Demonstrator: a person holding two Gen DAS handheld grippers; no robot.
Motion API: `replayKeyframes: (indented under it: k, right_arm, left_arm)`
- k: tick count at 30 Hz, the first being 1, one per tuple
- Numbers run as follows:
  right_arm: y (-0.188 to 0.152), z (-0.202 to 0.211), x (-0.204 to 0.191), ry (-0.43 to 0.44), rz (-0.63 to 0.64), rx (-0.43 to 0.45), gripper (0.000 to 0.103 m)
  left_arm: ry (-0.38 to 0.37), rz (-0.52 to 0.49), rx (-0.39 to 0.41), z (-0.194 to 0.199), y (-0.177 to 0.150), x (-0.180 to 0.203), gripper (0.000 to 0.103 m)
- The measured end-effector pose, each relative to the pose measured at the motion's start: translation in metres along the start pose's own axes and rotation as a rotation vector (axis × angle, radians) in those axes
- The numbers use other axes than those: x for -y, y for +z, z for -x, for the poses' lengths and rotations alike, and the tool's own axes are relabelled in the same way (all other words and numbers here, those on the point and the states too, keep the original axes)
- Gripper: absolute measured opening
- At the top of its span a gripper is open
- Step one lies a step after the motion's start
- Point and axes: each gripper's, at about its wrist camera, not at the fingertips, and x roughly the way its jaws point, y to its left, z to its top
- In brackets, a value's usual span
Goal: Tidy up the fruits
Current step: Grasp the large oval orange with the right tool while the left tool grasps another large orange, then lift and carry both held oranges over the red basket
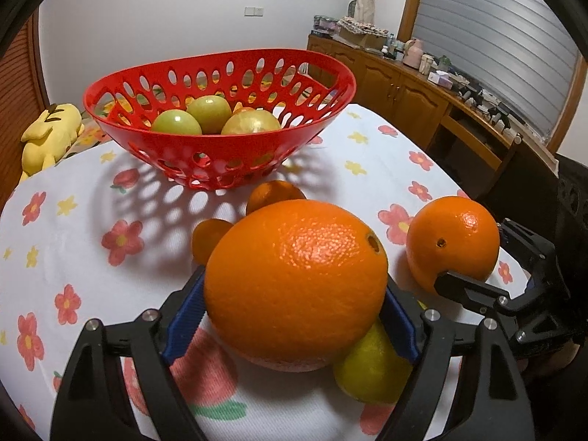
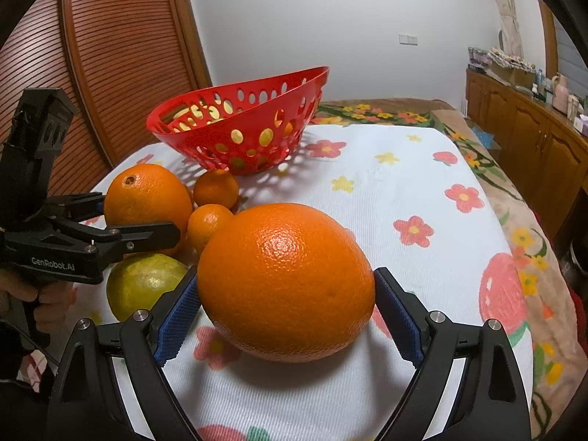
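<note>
A large orange (image 1: 294, 257) rests on the flowered cloth between the blue pads of my left gripper (image 1: 294, 283), whose jaws stand open close to its sides. To its right lies a second orange (image 1: 452, 242), straddled by my right gripper (image 1: 472, 253). In the right wrist view that orange (image 2: 286, 294) sits on the cloth between the open right gripper (image 2: 286, 272), with the left gripper (image 2: 137, 217) round the other orange (image 2: 147, 198). A yellow-green citrus (image 1: 371, 371) and two mandarins (image 1: 273, 193) lie between them. The red basket (image 1: 220, 139) holds green apples (image 1: 209, 110).
The basket (image 2: 205, 136) stands at the far side of the cloth-covered table. A yellow plush toy (image 1: 51, 128) lies beyond the left edge. A wooden sideboard (image 1: 404, 88) with clutter runs along the right wall. A person's hand (image 2: 22, 290) holds the left gripper.
</note>
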Motion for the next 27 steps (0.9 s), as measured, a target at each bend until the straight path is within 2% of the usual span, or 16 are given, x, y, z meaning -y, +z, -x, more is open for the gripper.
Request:
replayKeyframes:
  k: [11, 27]
  right_arm:
    - [0.0, -0.001, 0.0, 0.005, -0.004, -0.001, 0.093]
    - [-0.001, -0.004, -0.001, 0.016, -0.007, -0.017, 0.093]
  left_arm:
    - [-0.023, 0.056, 0.069, 0.03, -0.002, -0.021, 0.083]
    - [0.02, 0.108, 0.123, 0.064, -0.021, -0.052, 0.083]
